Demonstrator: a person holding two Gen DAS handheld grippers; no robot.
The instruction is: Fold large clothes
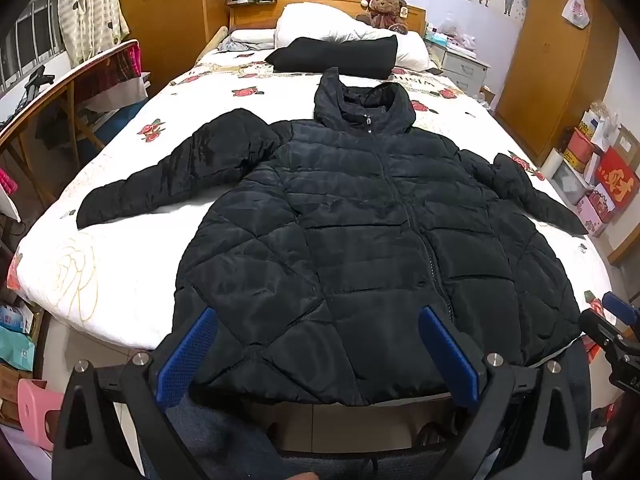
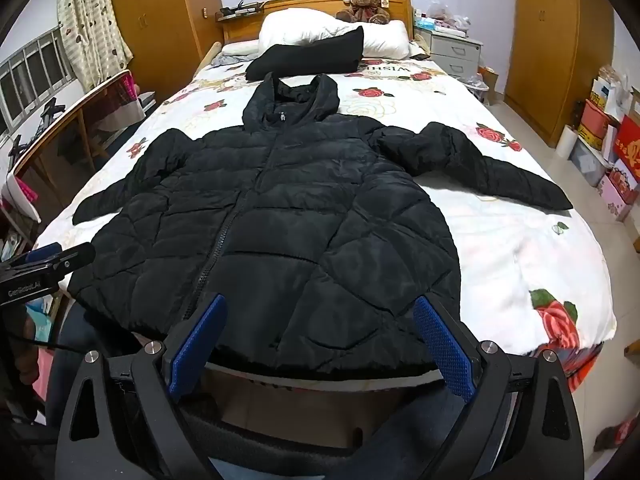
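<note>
Bedroom's cluttered, but your bed (image 1: 120, 272) has the black puffer jacket (image 1: 360, 220) lying flat on it, zipped, hood toward the black folded garment (image 1: 336, 58), sleeves spread out either side. Your left gripper (image 1: 316, 356) and right gripper (image 2: 320, 348) both hover at the jacket's hem, fingers spread wide, holding nothing.

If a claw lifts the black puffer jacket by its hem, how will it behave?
The black puffer jacket probably droops, since it lies soft and flat. Its puffy quilting suggests it is light for its bulk. The shiny shell may slip between the pads.
</note>
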